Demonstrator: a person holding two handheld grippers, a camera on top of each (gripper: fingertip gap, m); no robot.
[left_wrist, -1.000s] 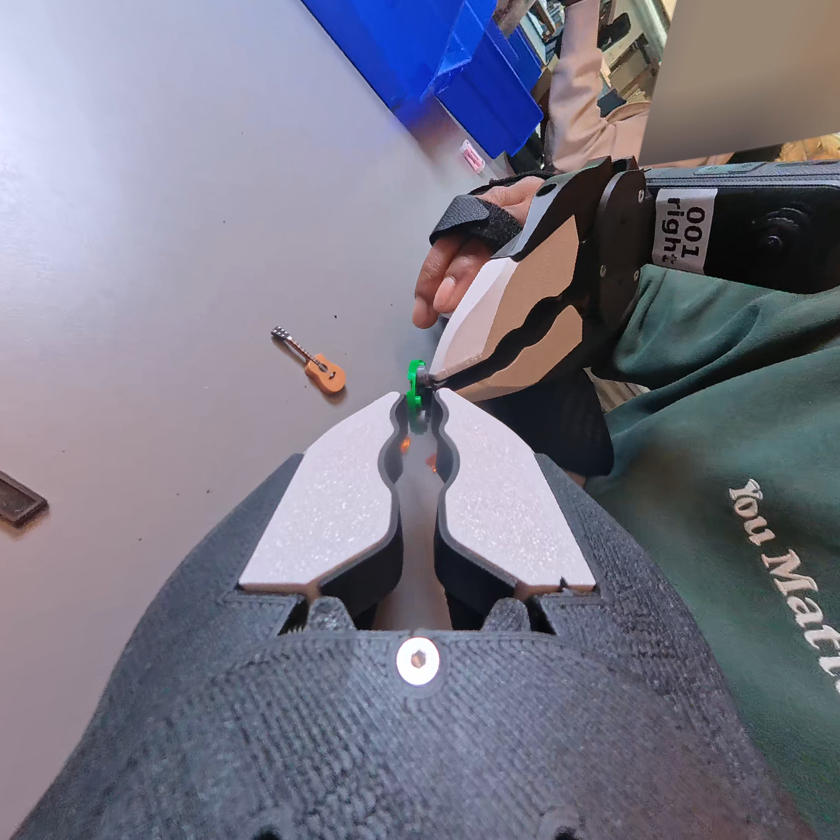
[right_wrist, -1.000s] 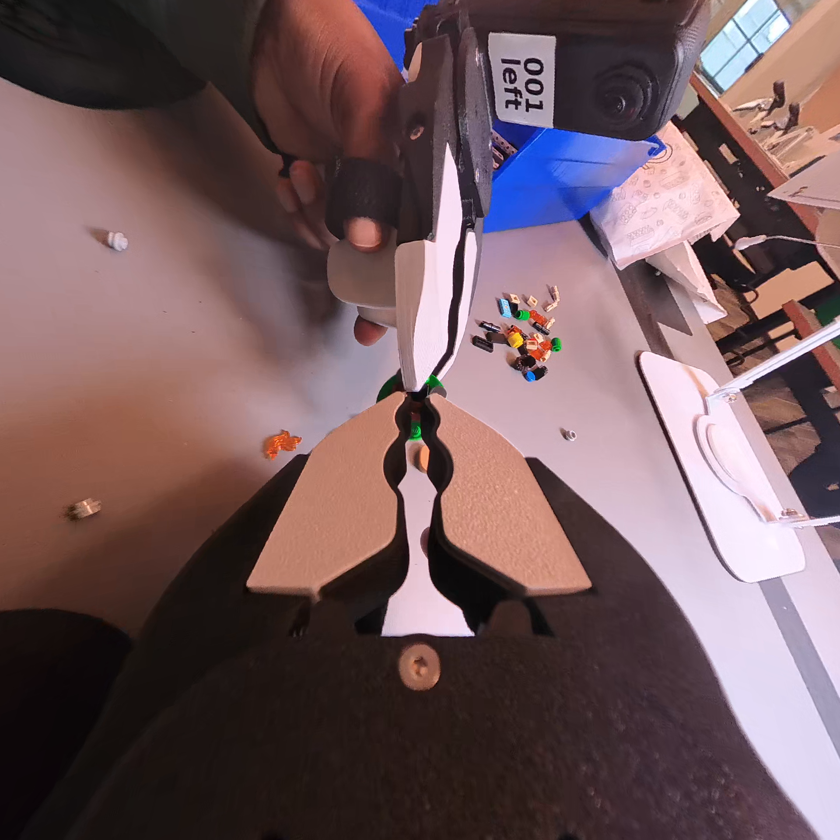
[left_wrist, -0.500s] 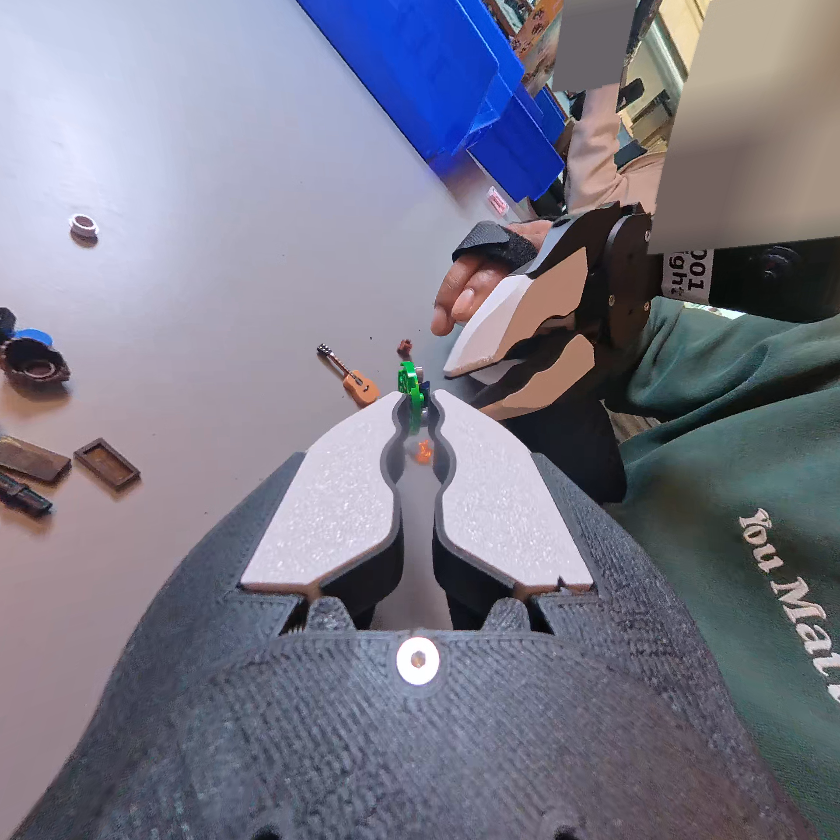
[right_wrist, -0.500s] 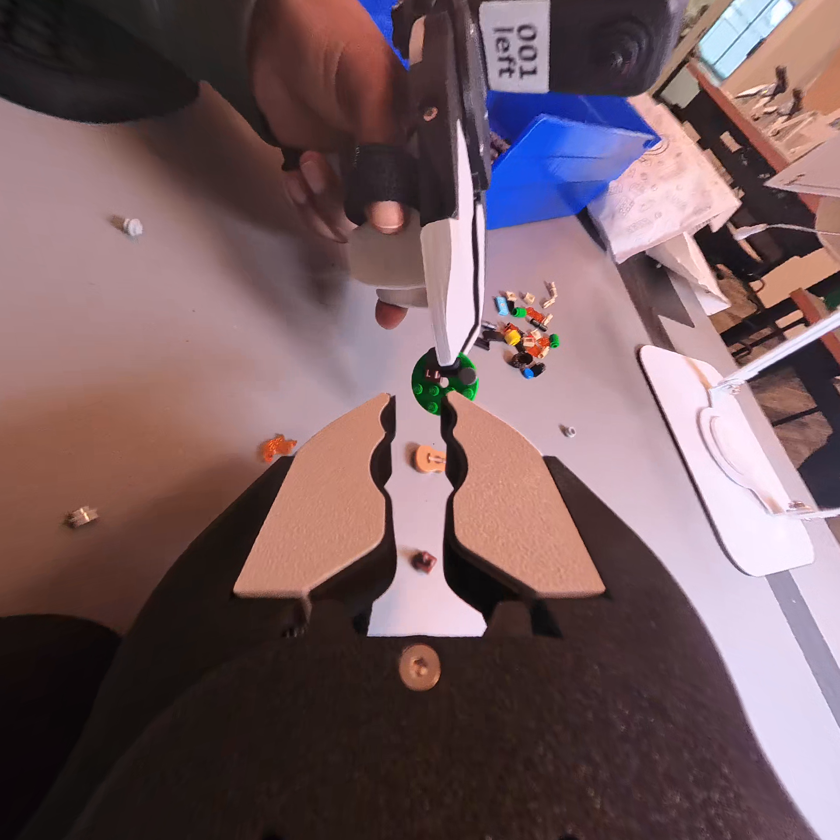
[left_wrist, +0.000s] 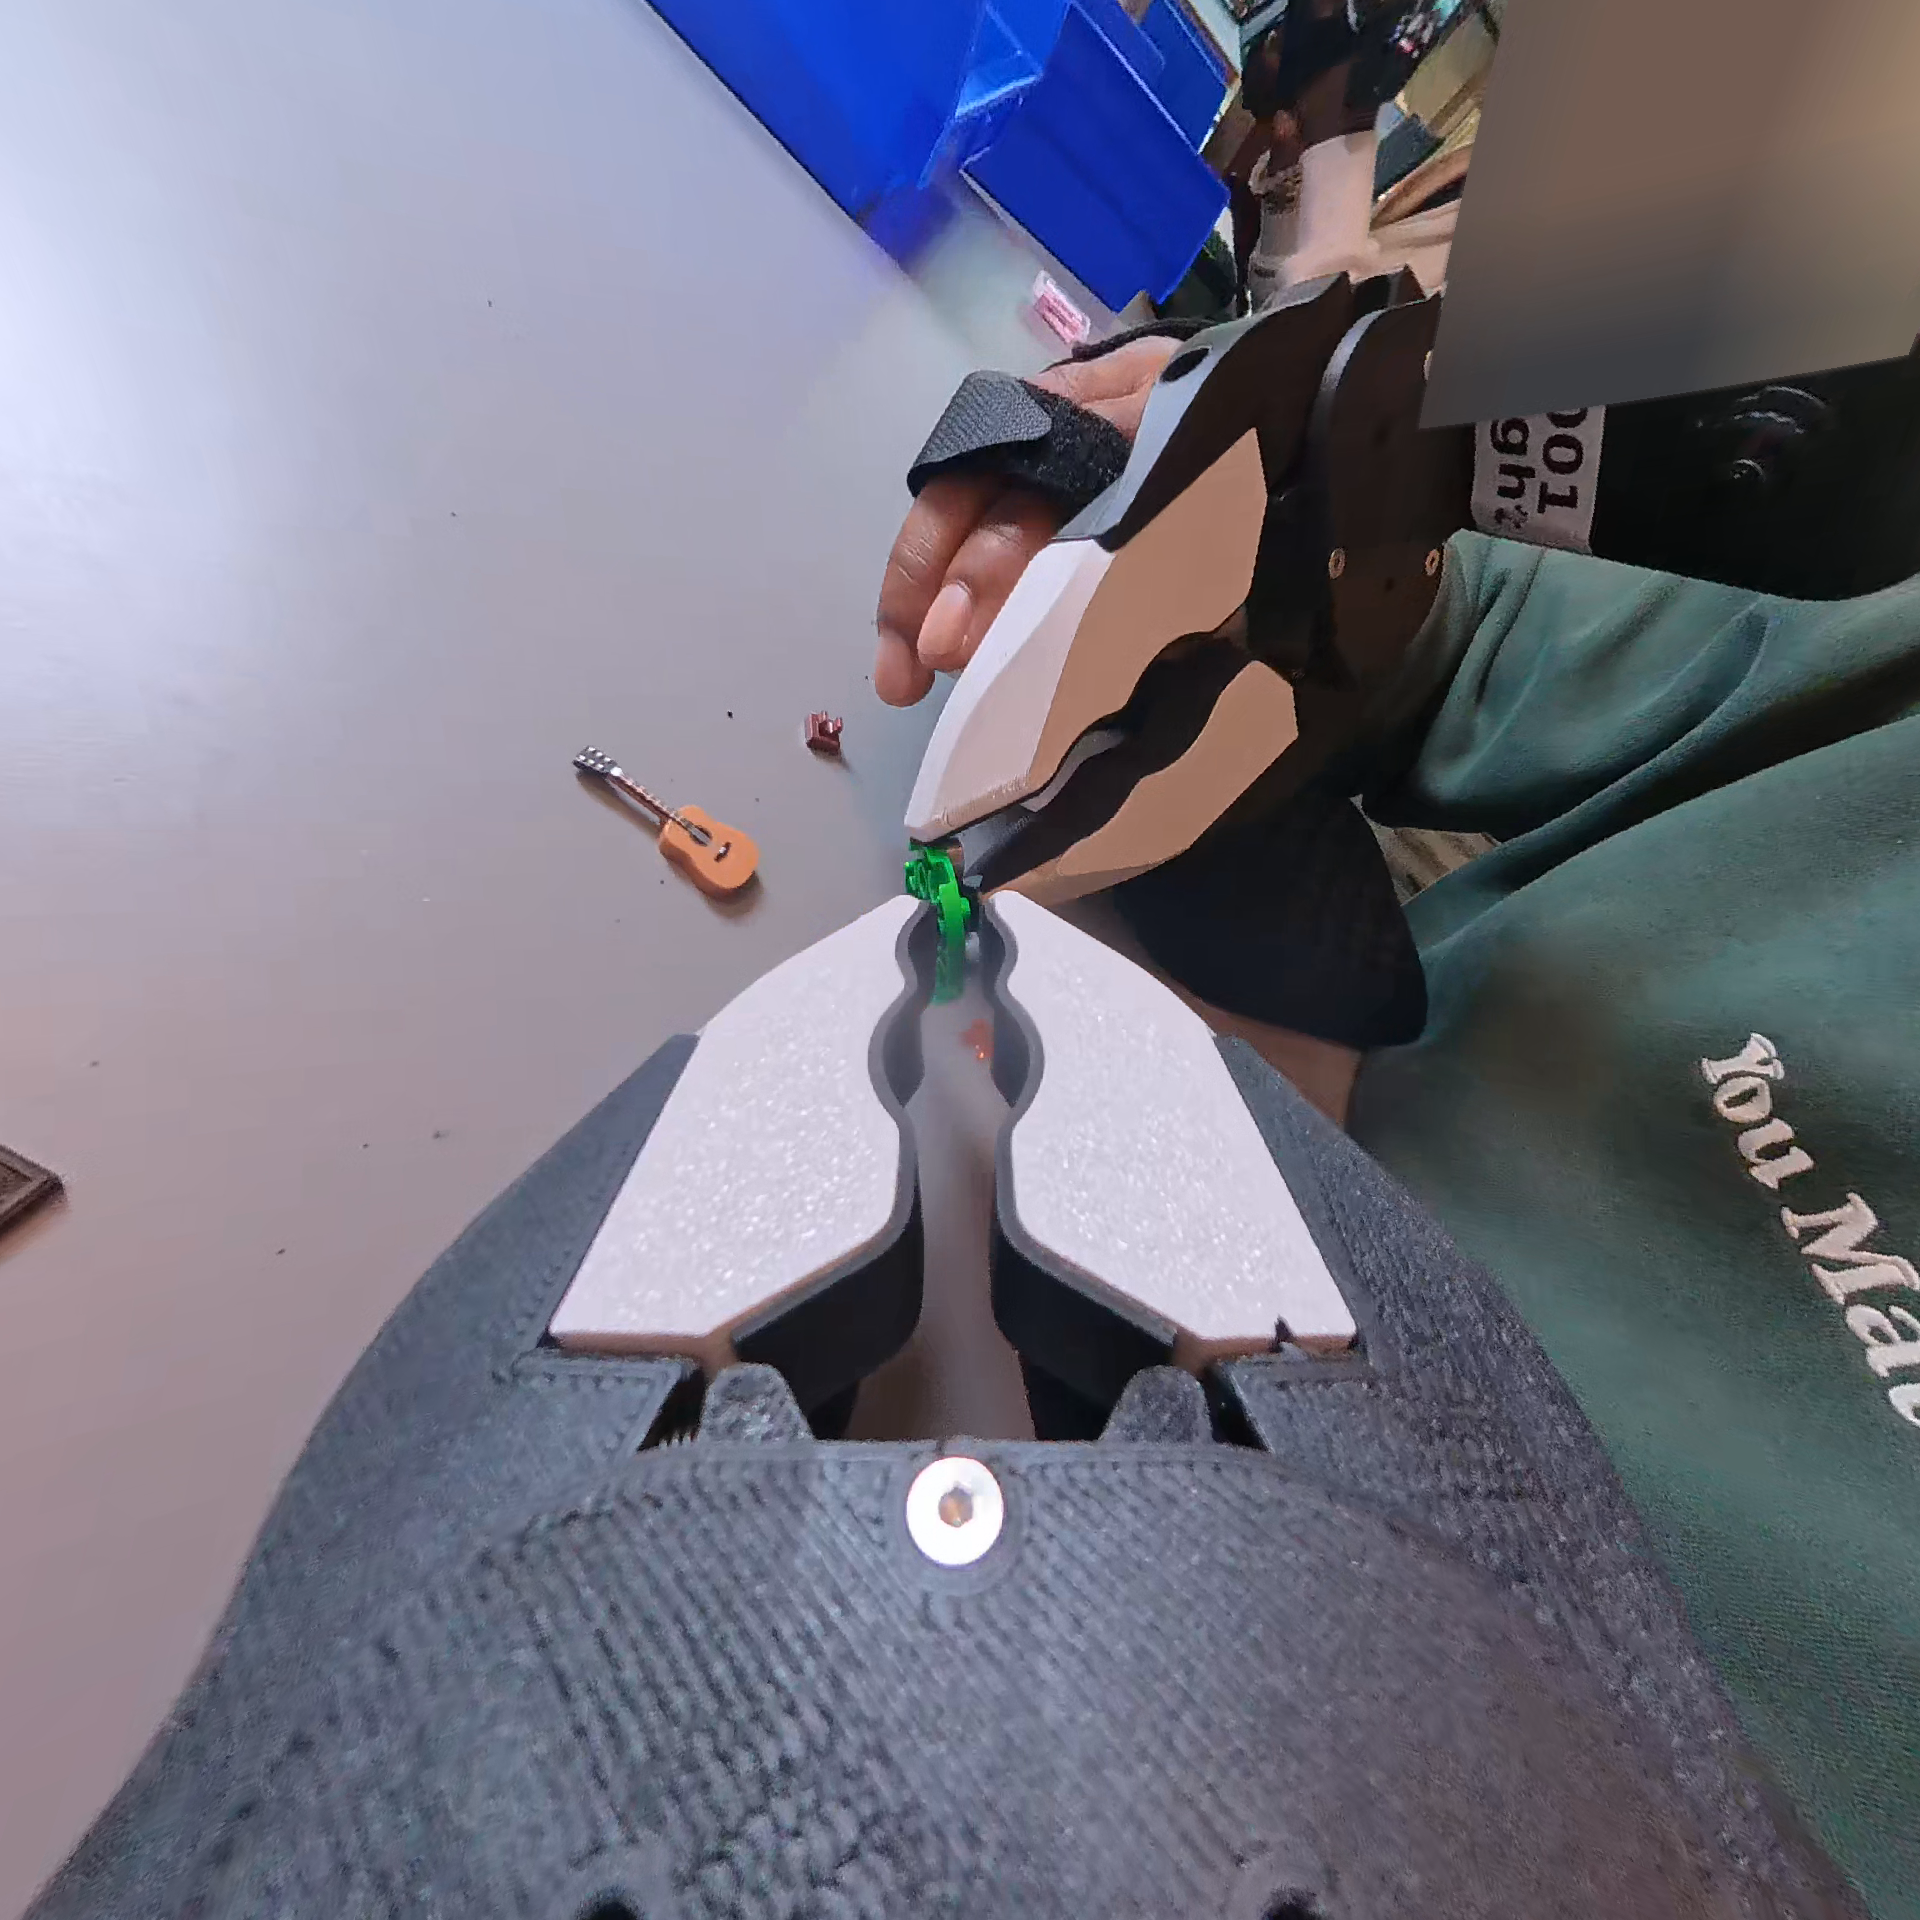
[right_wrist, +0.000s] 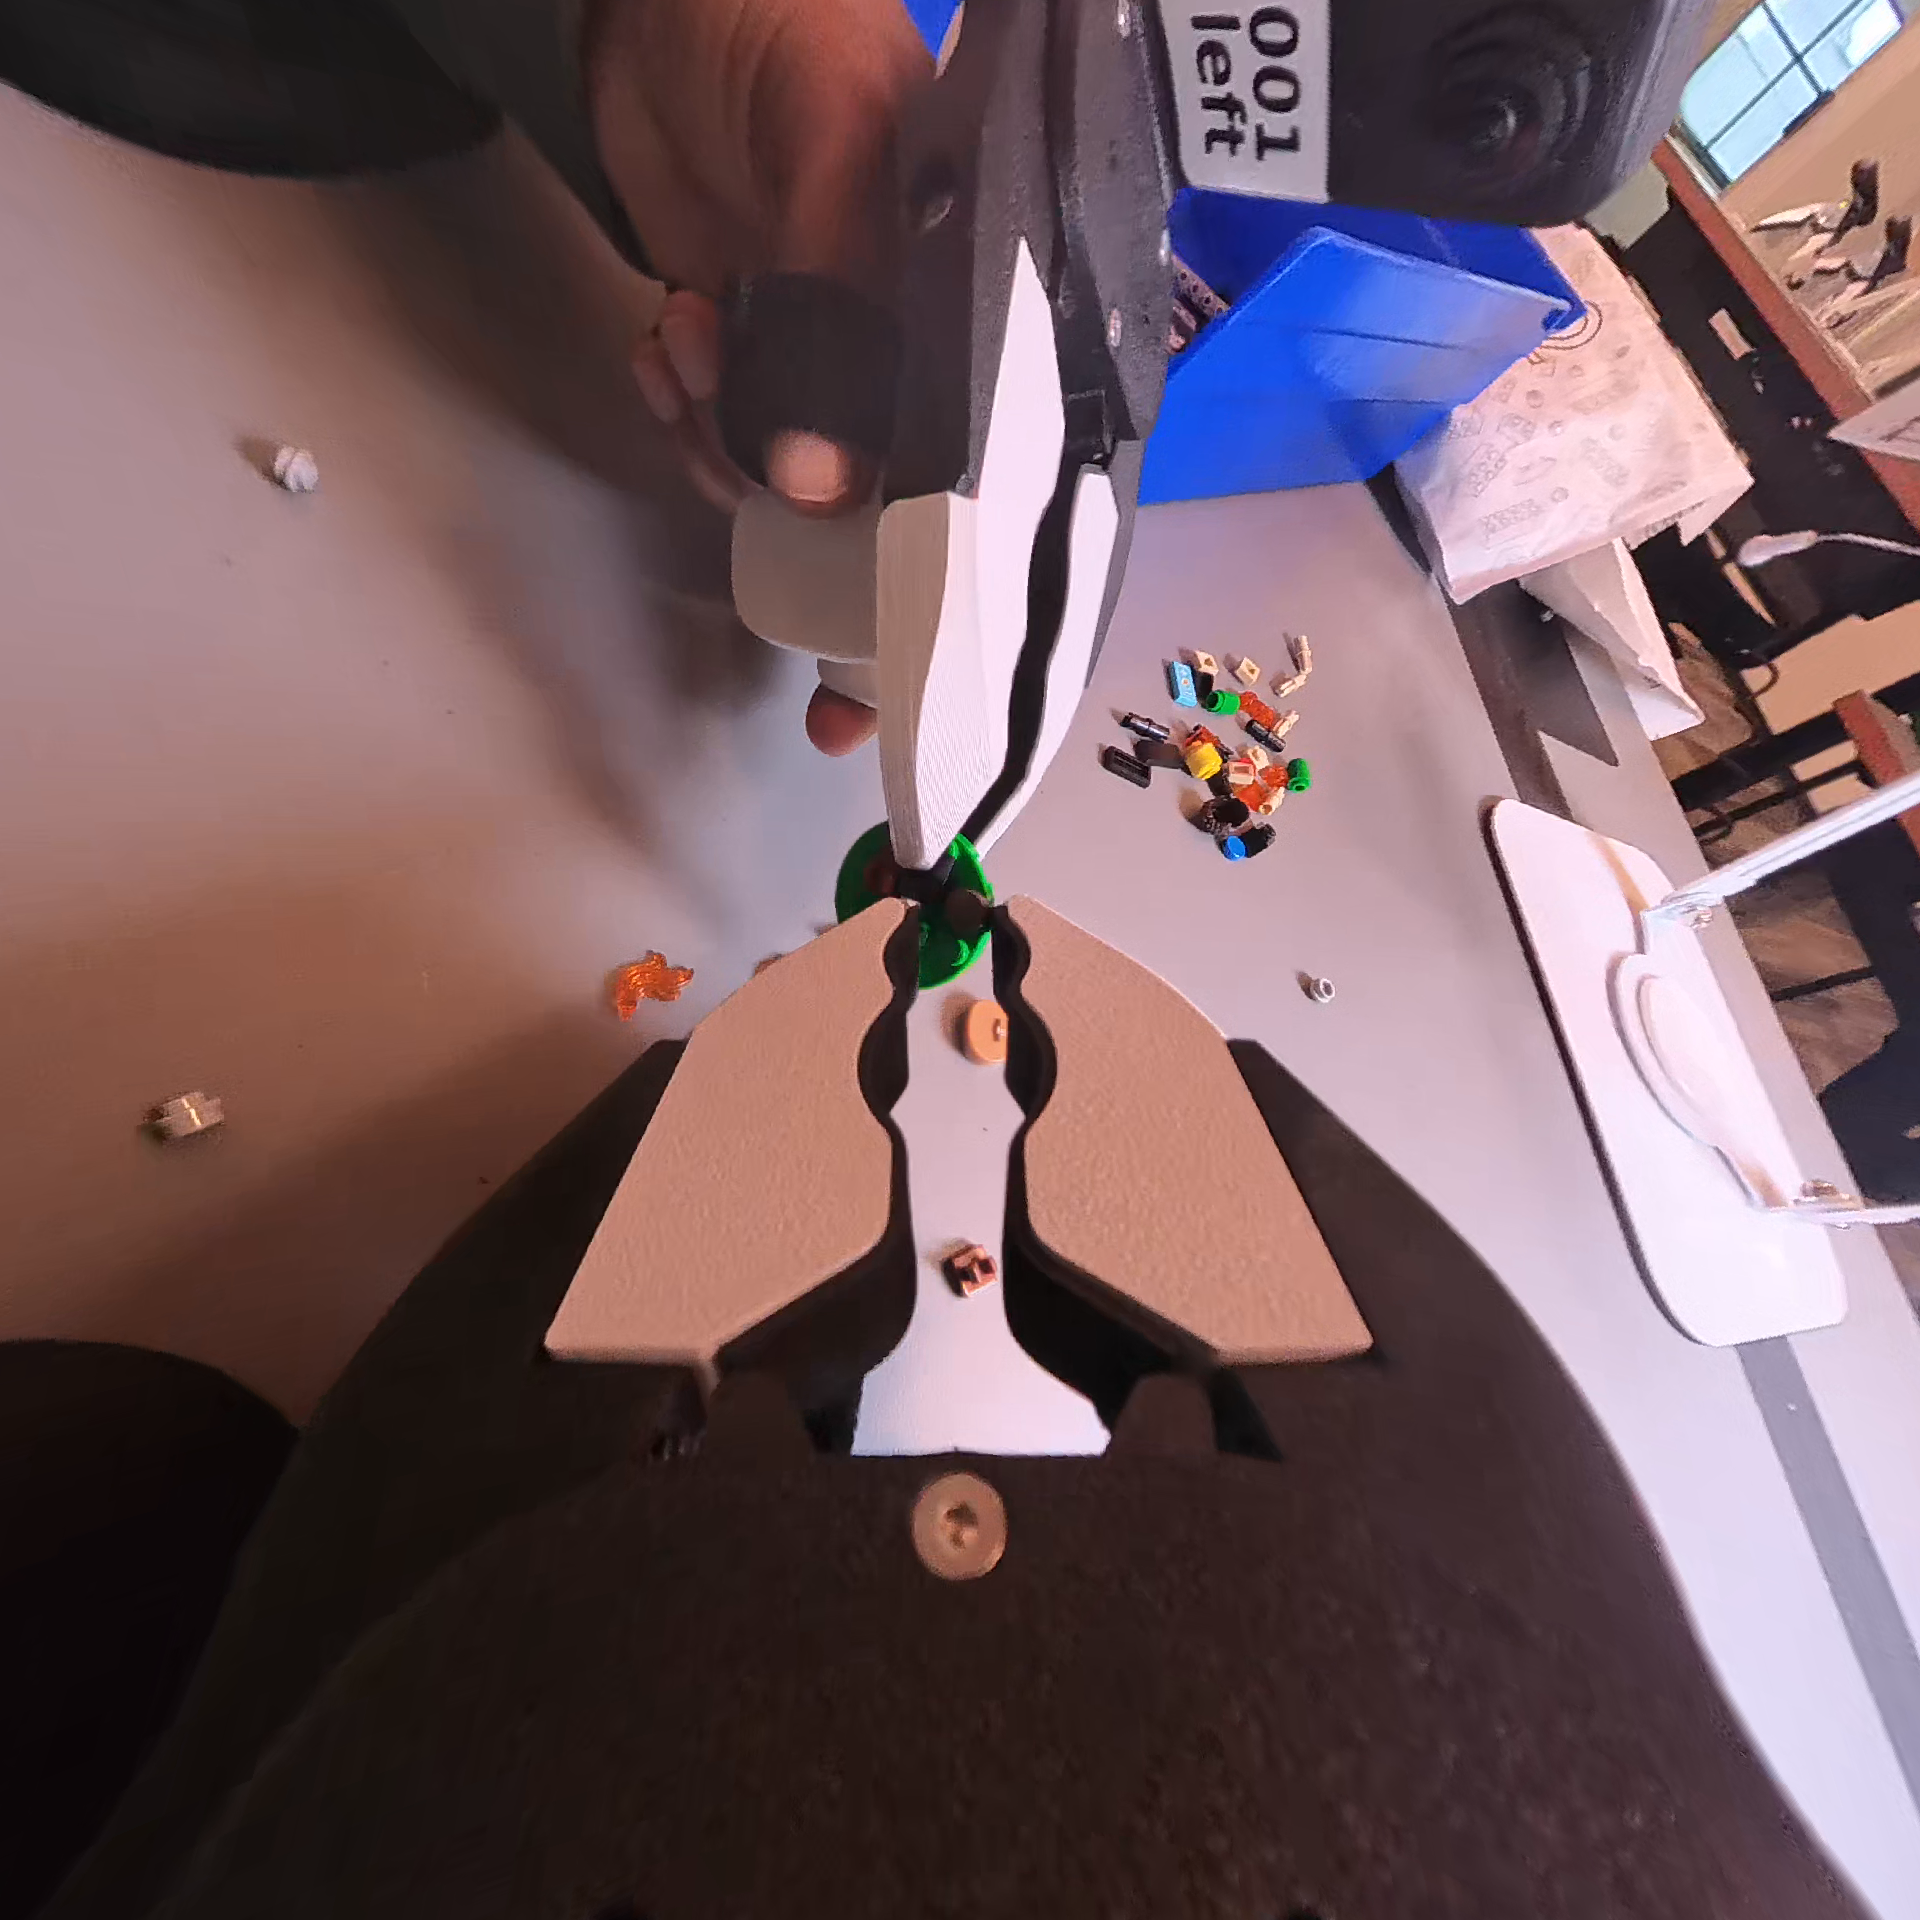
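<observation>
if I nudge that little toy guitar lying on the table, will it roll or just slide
Probably slide: the toy guitar lies flat on its broad body on the smooth table. It looks like light, stiff plastic. The thin neck may pivot it and seems the likeliest part to snap.

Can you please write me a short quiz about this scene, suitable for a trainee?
1. True or false: the left tongs grip the green round plate by its edge.
2. In the left wrist view, what lies to the left of the fingertips? A: a toy guitar. B: a spoon. C: a key.
3. Fill in: the bins at the far side are ____.

Key: 1 true; 2 A; 3 blue.
</observation>
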